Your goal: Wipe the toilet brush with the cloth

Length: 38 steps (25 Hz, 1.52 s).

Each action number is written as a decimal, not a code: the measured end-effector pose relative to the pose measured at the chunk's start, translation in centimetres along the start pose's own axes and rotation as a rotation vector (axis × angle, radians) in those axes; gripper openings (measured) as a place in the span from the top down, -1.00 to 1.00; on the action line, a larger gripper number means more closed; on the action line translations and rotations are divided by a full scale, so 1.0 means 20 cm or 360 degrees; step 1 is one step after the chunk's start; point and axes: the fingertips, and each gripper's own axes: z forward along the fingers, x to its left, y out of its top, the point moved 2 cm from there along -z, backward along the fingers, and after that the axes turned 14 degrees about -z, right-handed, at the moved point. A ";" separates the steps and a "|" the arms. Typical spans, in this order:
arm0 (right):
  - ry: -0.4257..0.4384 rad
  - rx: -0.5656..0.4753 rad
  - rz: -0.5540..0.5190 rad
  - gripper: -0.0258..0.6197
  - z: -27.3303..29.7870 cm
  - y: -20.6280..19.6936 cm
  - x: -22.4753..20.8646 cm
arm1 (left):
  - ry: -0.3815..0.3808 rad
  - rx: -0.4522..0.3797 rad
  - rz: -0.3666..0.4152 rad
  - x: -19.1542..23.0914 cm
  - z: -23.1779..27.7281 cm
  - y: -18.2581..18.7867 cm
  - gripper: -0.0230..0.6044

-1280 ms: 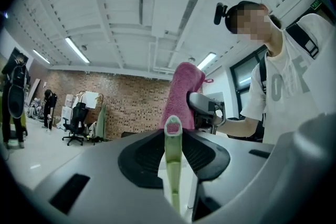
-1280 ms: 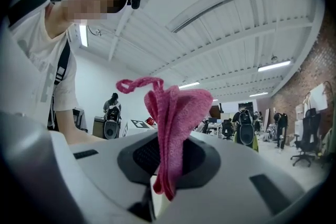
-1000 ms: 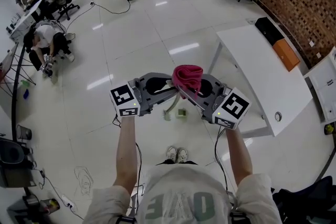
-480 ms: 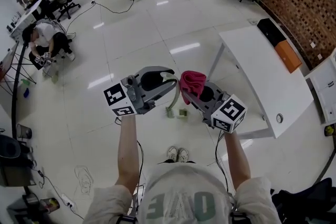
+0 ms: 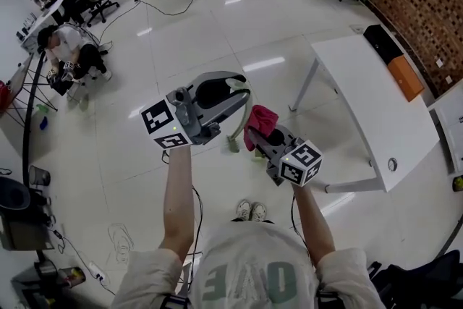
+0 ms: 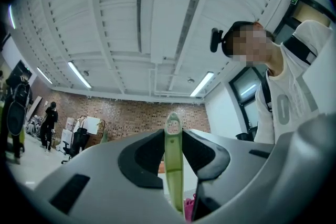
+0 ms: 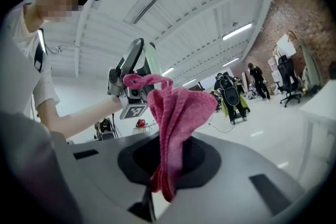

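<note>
My left gripper (image 5: 242, 88) is held up and is shut on the pale green handle of the toilet brush (image 5: 237, 128). The brush hangs down from the jaws, with its head low over the floor. In the left gripper view the handle (image 6: 173, 160) stands upright between the pads, its eyelet on top. My right gripper (image 5: 257, 132) sits lower and to the right, shut on a bunched pink cloth (image 5: 261, 119). The cloth lies close beside the brush's shaft, below the left jaws. In the right gripper view the cloth (image 7: 176, 118) rises from the jaws, with the left gripper (image 7: 137, 68) behind it.
A white table (image 5: 362, 105) stands to the right with an orange box (image 5: 405, 77) and a black box (image 5: 382, 43) at its far edge. My shoes (image 5: 250, 210) are below on glossy floor. Seated people and office chairs (image 5: 69, 54) are at far left.
The left gripper has risen with the brush. The right gripper has sunk with the cloth, from above the left jaws to beside the shaft below them.
</note>
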 end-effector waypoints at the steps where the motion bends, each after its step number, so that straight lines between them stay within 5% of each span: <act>1: -0.0011 -0.0046 0.0068 0.83 0.01 0.00 -0.01 | 0.0009 -0.0006 0.0007 0.01 0.01 0.03 0.58; 10: -0.0021 -0.0119 0.0210 0.83 0.08 -0.10 0.06 | 0.0069 -0.0048 0.0059 -0.03 -0.01 0.11 0.58; 15: -0.0146 -0.0047 0.0162 0.83 0.06 -0.03 0.04 | 0.0219 -0.0067 0.0053 0.13 -0.01 0.16 0.58; 19: -0.0139 -0.0004 0.0186 0.83 0.07 -0.03 0.23 | 0.0323 -0.0055 0.0119 0.14 -0.04 0.14 0.58; 26: -0.0249 0.0173 0.0239 0.83 0.18 -0.16 0.24 | 0.0296 -0.0148 0.0075 0.09 -0.02 0.17 0.58; 38: -0.0366 0.0091 0.0108 0.83 0.17 0.05 0.15 | 0.0337 -0.0059 0.0112 0.08 0.00 0.09 0.58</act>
